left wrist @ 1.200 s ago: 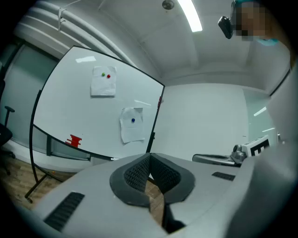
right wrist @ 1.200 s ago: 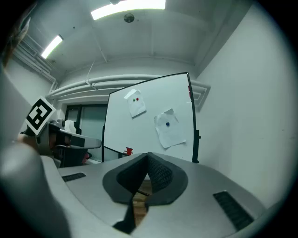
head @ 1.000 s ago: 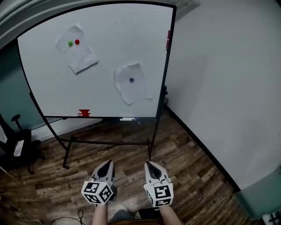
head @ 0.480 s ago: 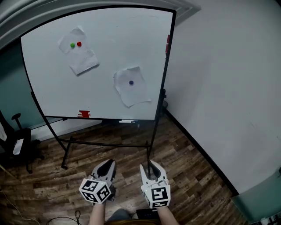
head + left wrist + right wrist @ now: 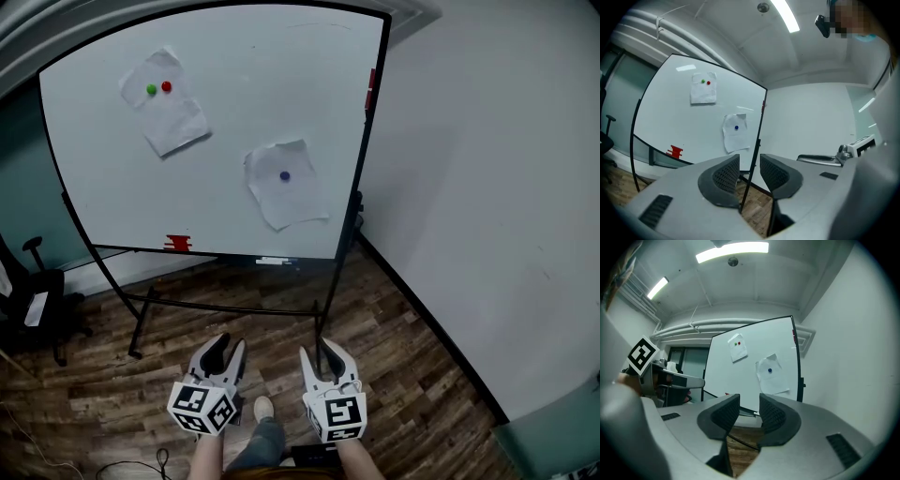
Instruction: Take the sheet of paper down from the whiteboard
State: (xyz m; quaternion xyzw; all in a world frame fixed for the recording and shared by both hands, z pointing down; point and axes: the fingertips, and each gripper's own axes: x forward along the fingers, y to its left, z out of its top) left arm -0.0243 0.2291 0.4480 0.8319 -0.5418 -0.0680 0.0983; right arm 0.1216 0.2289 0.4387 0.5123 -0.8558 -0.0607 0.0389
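A whiteboard (image 5: pixel 225 122) on a wheeled stand faces me. One crumpled sheet of paper (image 5: pixel 286 183) hangs low on its right half under a blue magnet (image 5: pixel 284 175). A second sheet (image 5: pixel 169 105) hangs at the upper left under a green and a red magnet. Both grippers are held low, well short of the board. My left gripper (image 5: pixel 223 350) has its jaws opening, with nothing between them. My right gripper (image 5: pixel 322 357) is opening too and is empty. The lower sheet (image 5: pixel 736 132) (image 5: pixel 772 372) also shows in both gripper views.
A red eraser (image 5: pixel 178 243) sits on the board's tray. An office chair (image 5: pixel 33 309) stands at the left, a white wall (image 5: pixel 487 187) at the right. Wooden floor lies between me and the stand's legs (image 5: pixel 225 307). A shoe (image 5: pixel 263 408) shows between the grippers.
Both grippers have gone from shut to open. They have risen slightly and edged toward the board.
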